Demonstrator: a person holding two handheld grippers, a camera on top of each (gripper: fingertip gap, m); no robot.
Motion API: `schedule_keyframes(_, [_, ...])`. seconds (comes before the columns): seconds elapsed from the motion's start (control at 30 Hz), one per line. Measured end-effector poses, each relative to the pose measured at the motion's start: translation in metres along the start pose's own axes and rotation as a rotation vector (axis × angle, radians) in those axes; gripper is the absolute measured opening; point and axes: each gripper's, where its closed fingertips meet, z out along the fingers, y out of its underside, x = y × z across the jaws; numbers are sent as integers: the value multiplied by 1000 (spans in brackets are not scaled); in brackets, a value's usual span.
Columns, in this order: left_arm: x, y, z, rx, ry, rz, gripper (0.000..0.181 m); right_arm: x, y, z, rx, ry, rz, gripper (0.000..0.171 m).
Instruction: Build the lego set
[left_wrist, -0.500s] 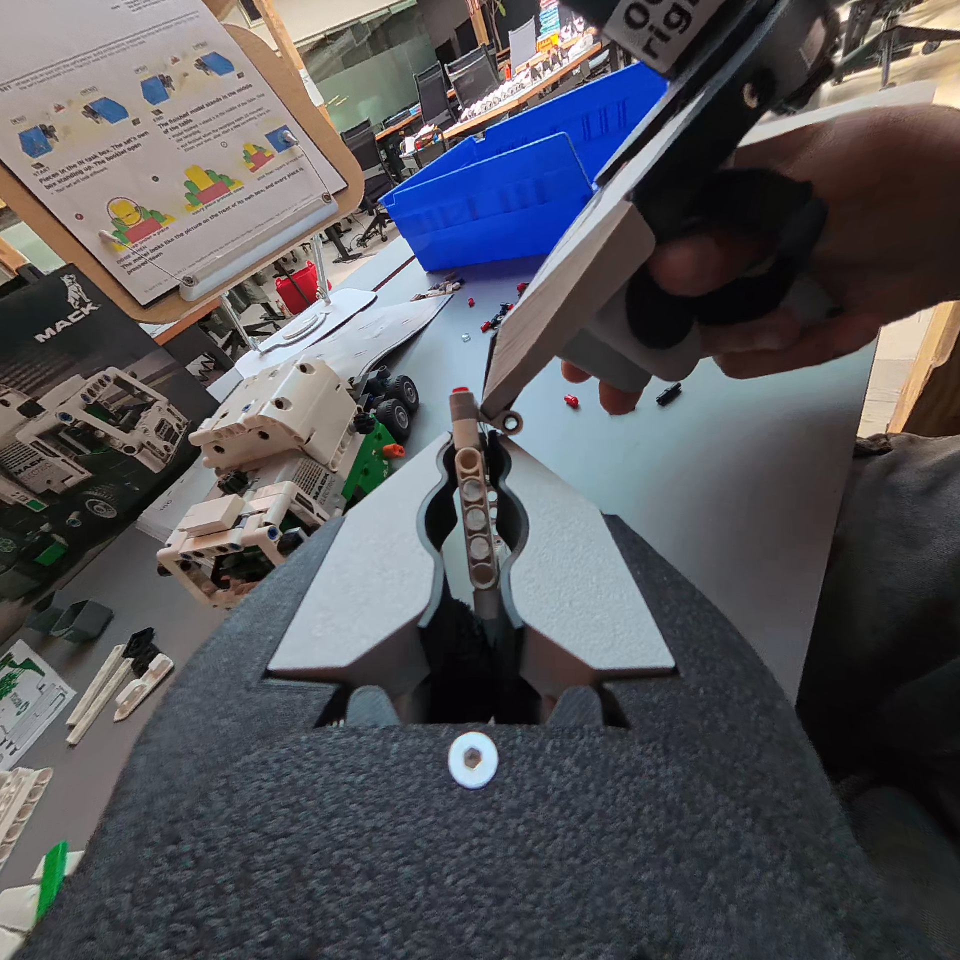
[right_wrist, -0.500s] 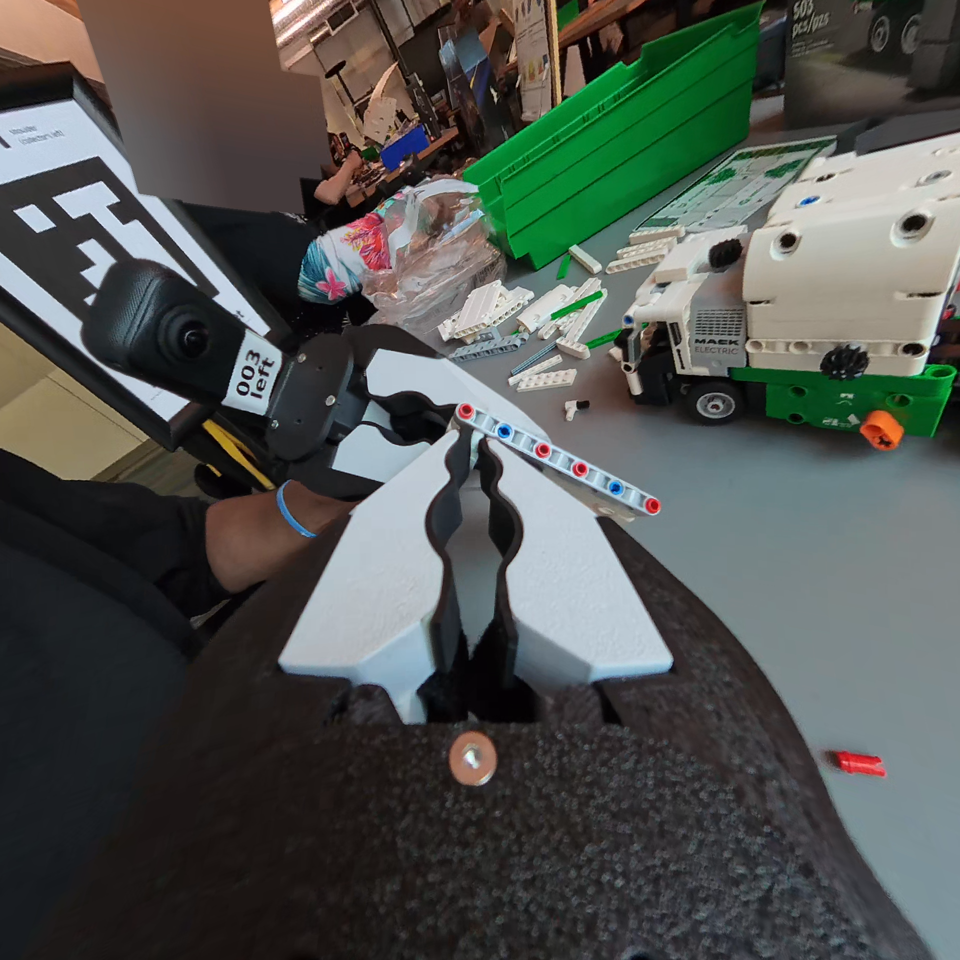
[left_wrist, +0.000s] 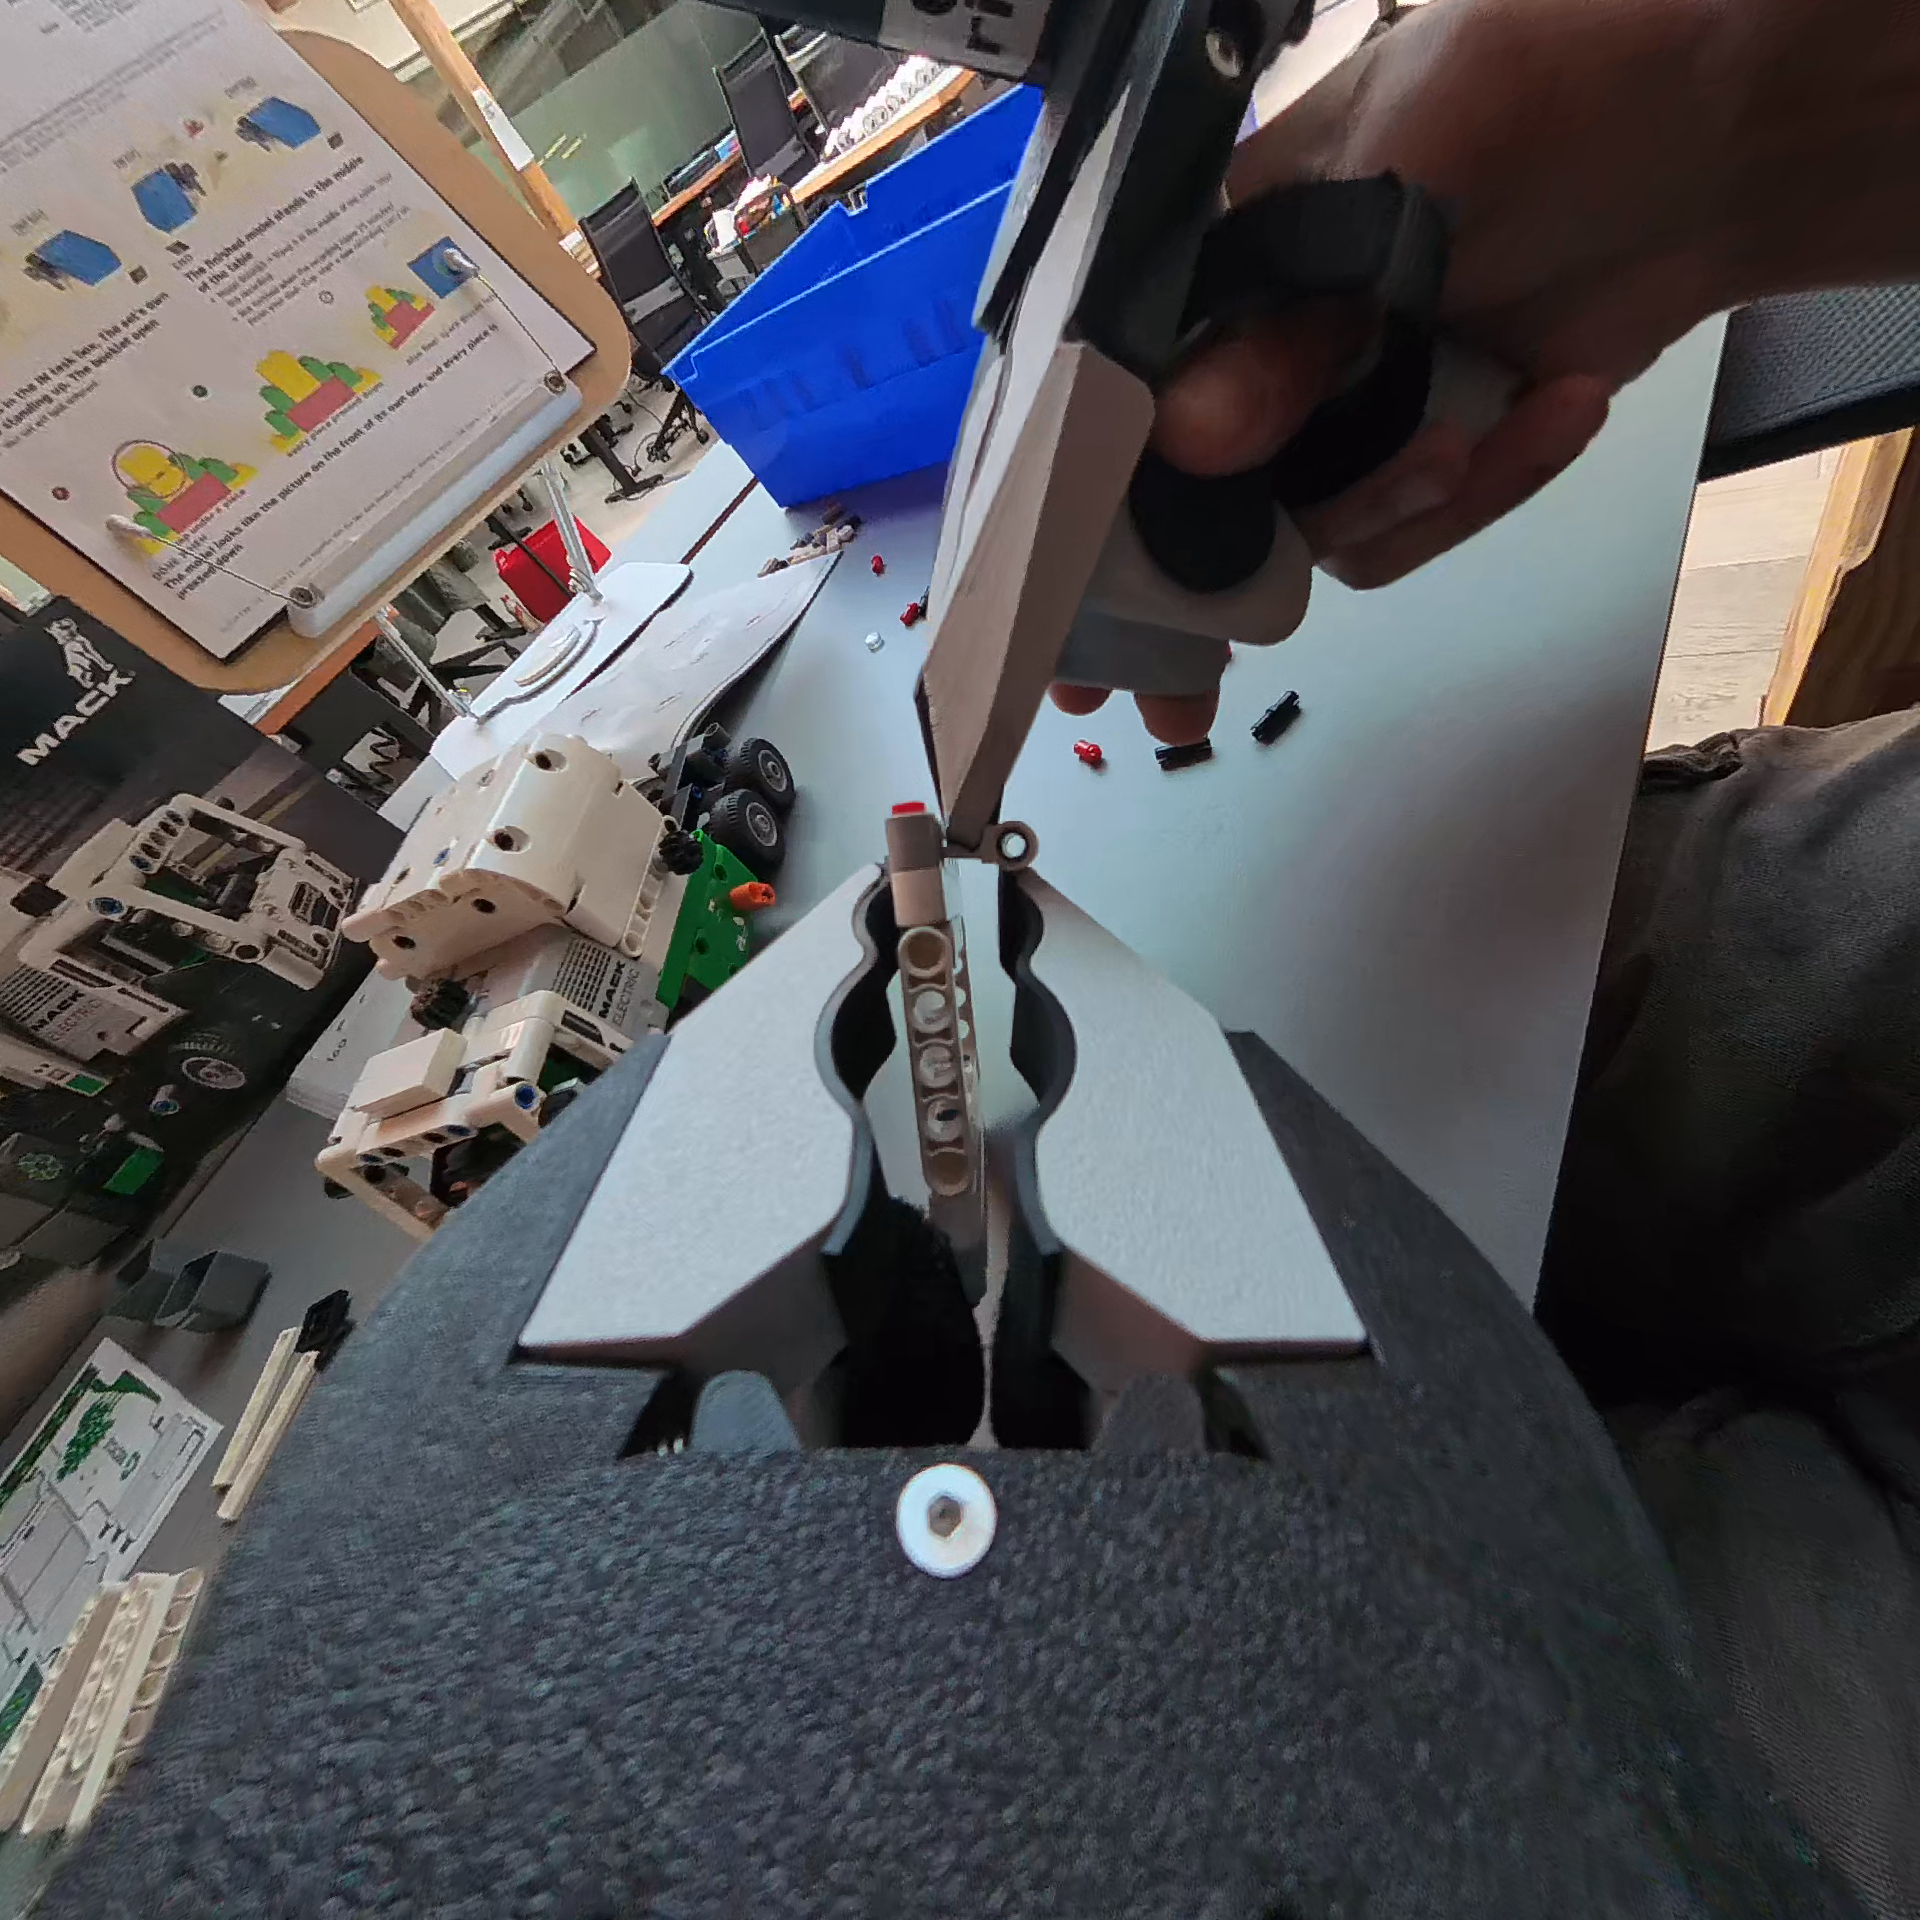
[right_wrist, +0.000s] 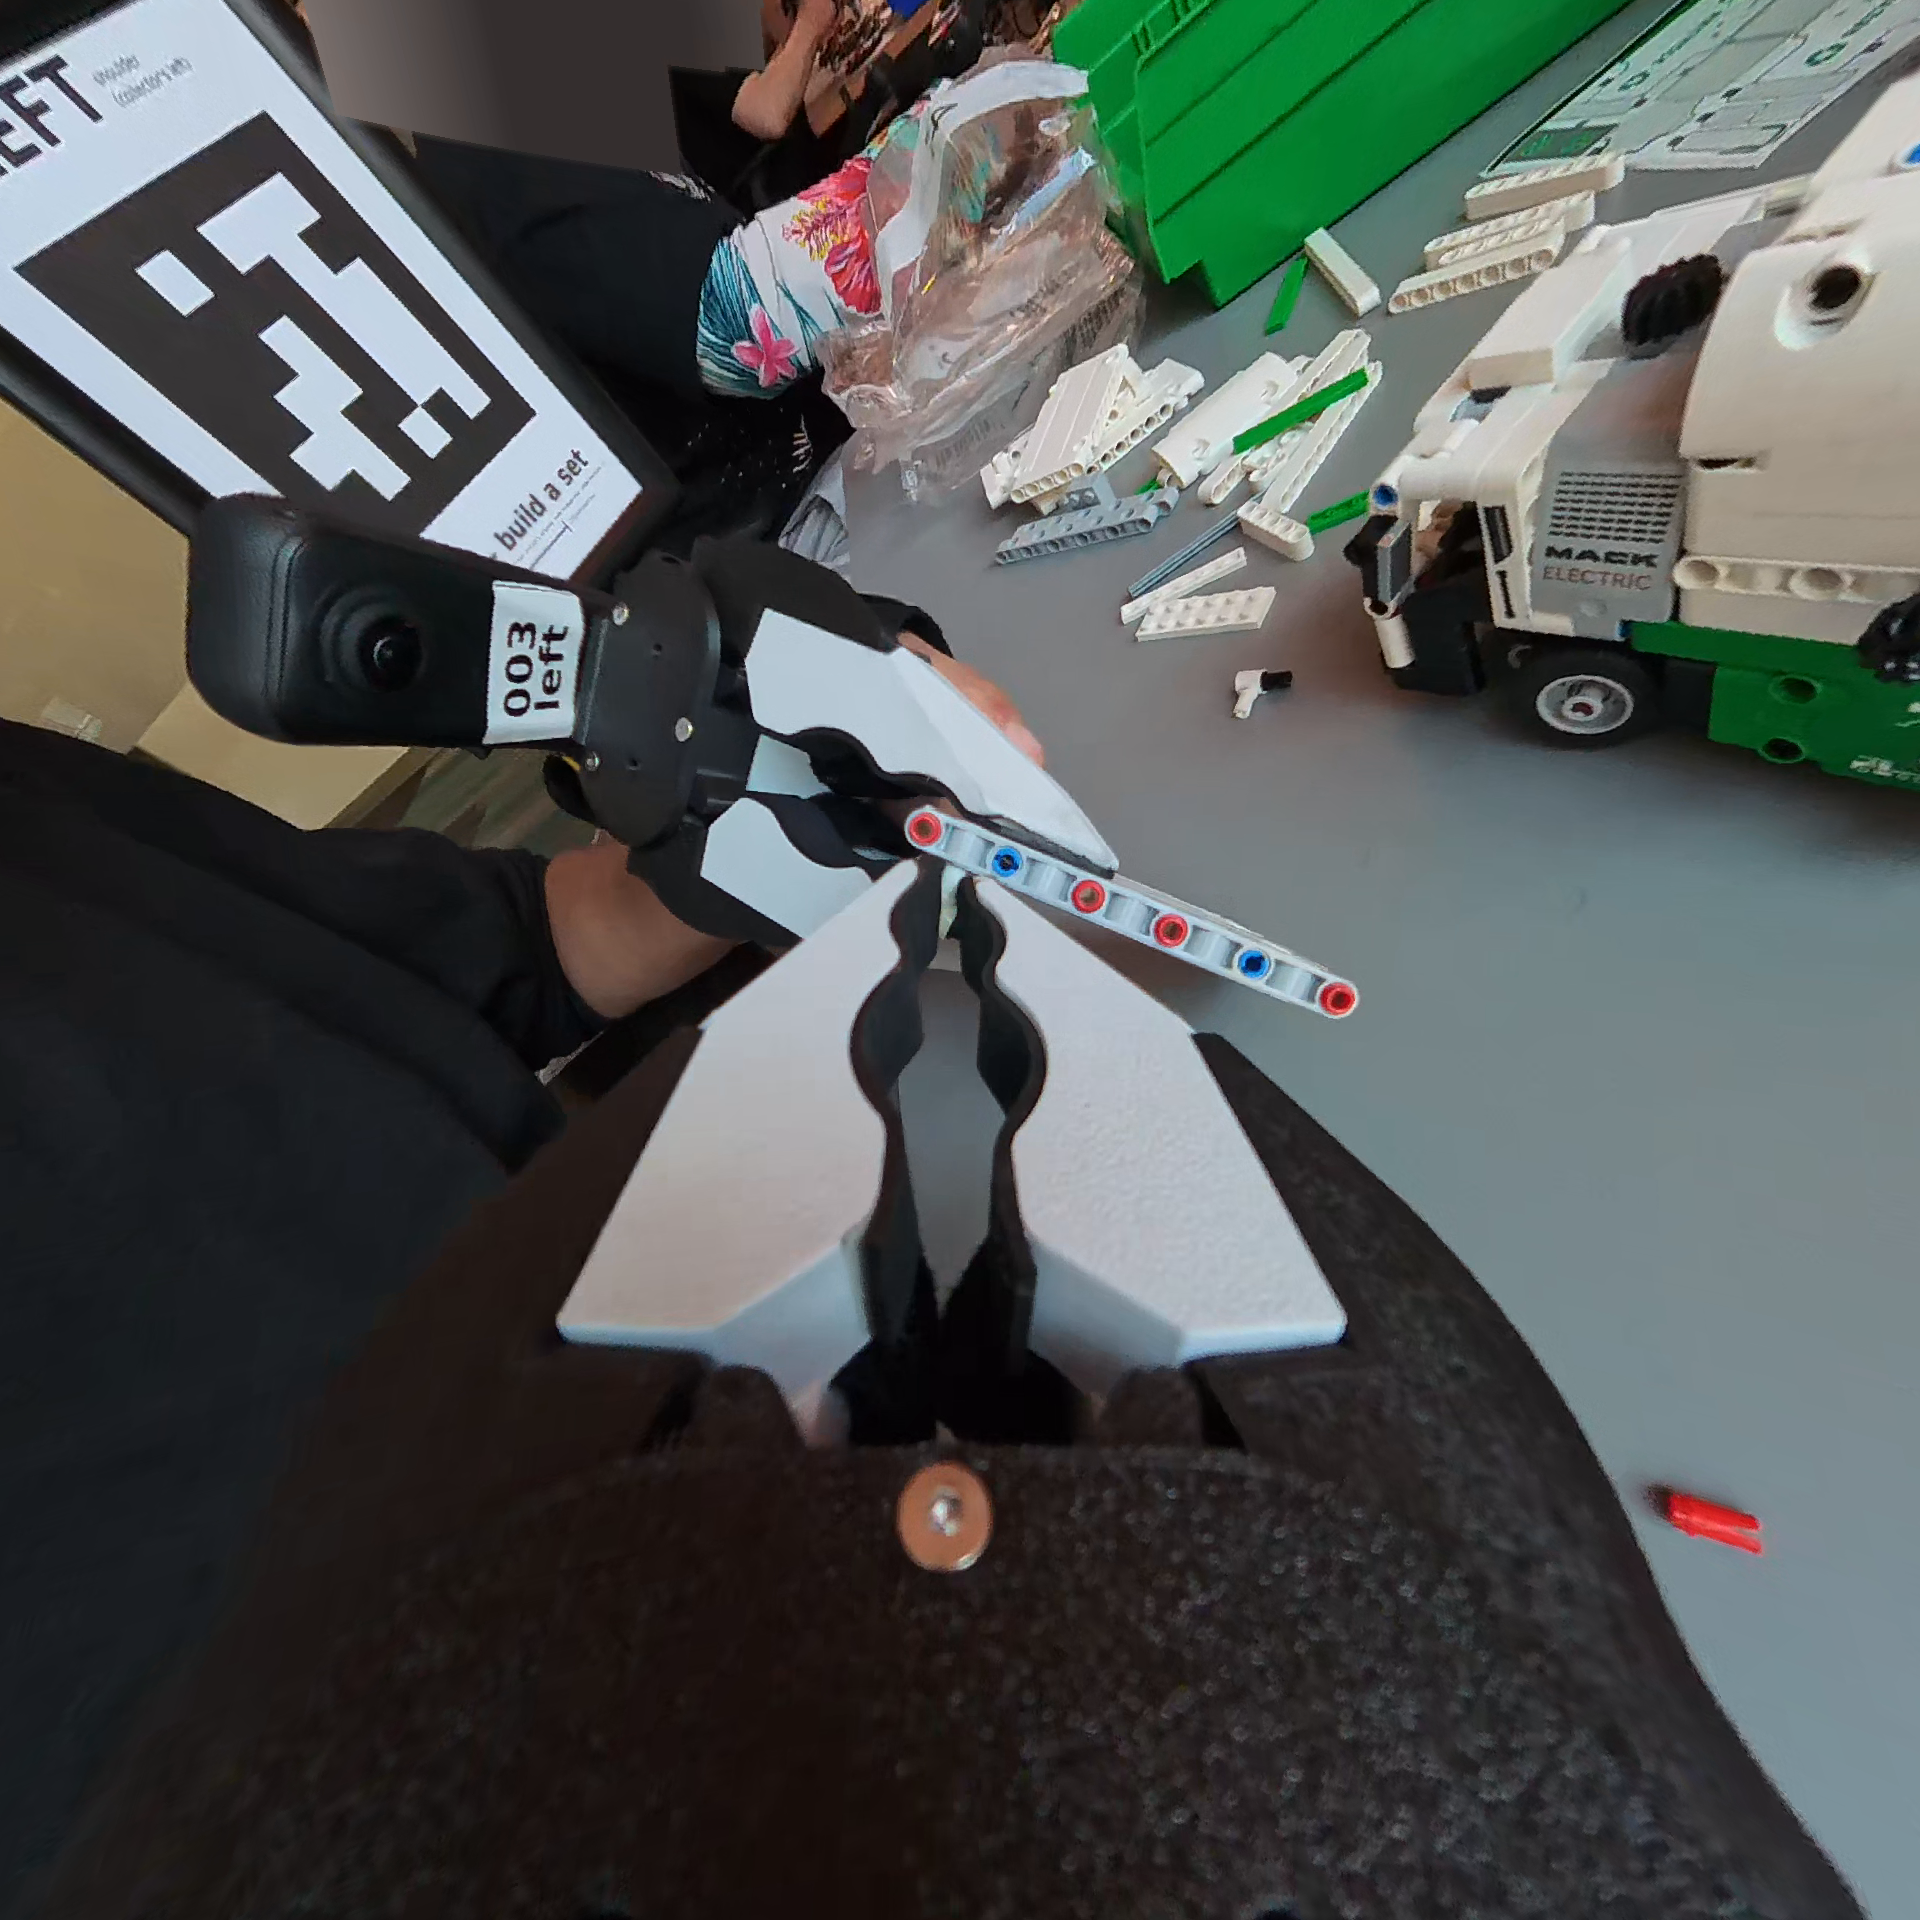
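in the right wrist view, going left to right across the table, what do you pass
left tool with its grey beam → clear plastic bag → pile of loose white pieces → green bins → white and green truck

both views are bright with even daylight, and shadows on the grey table (left_wrist: 1403, 987) are soft. wide-angle lenses bend the straight lines near the borders. the left wrist view smears at its lower-left corner, and the truck (right_wrist: 1662, 499) at the right wrist view's edge is slightly blurred.
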Motion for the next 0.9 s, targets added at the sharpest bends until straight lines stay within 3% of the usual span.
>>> schedule_keyframes(0.03, [1,0,-1,-4,10,0,16,-1,0,1,-12,-1,-6,1])
schedule_keyframes(0.1, [5,1,-2,-14,57,-22,35,1,-1,2,-22,16,-23,1])
schedule_keyframes(0.13, [8,0,-2,-21,74,-32,35,1,-2,2,-27,23,-28,1])
schedule_keyframes(0.9, [9,-5,-5,-123,58,-26,24,-2,8,2,-132,70,-27,1])
